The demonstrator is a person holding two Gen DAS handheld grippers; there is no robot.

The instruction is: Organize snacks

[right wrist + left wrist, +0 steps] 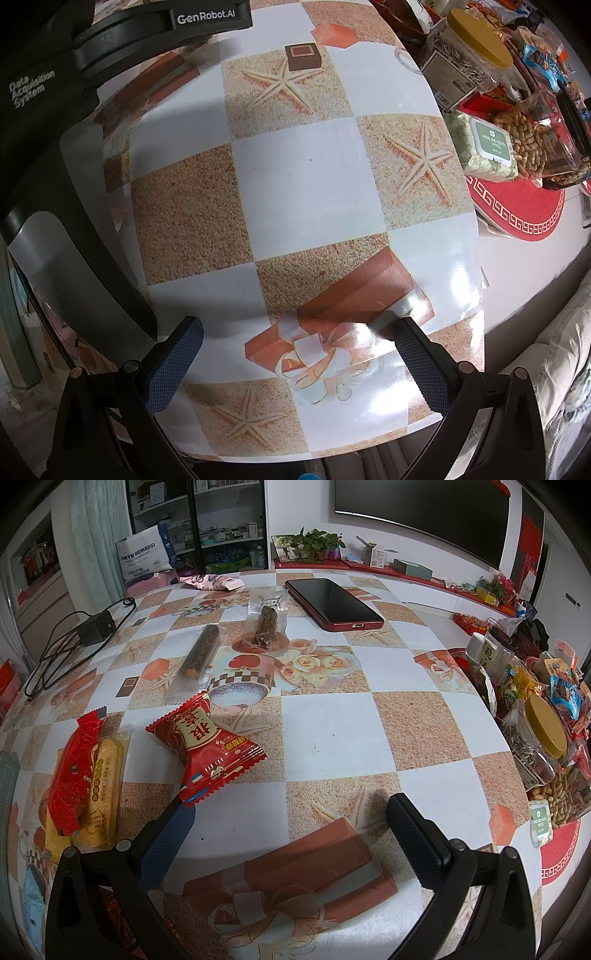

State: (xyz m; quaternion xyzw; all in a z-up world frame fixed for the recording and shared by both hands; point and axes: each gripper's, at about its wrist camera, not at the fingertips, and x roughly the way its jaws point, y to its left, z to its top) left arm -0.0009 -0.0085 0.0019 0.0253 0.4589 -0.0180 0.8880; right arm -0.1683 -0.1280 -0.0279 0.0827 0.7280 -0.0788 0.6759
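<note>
Left gripper (288, 823), jaws standing wide and empty, is hovering over the worktop (332, 734); the red snack packet (205, 747) is lying at its 11 o'clock, long axis running 11 to 5, its near crimped end touching the left finger (173, 834). Right gripper (299, 354), jaws likewise wide and empty, is facing bare worktop, so the left appears nearer.

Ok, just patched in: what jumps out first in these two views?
The red snack pack lies just ahead of the open left gripper, touching its left finger. A red phone rests at the table's far side. A heaped snack tray with a yellow-lidded jar sits off the table's right edge.
</note>
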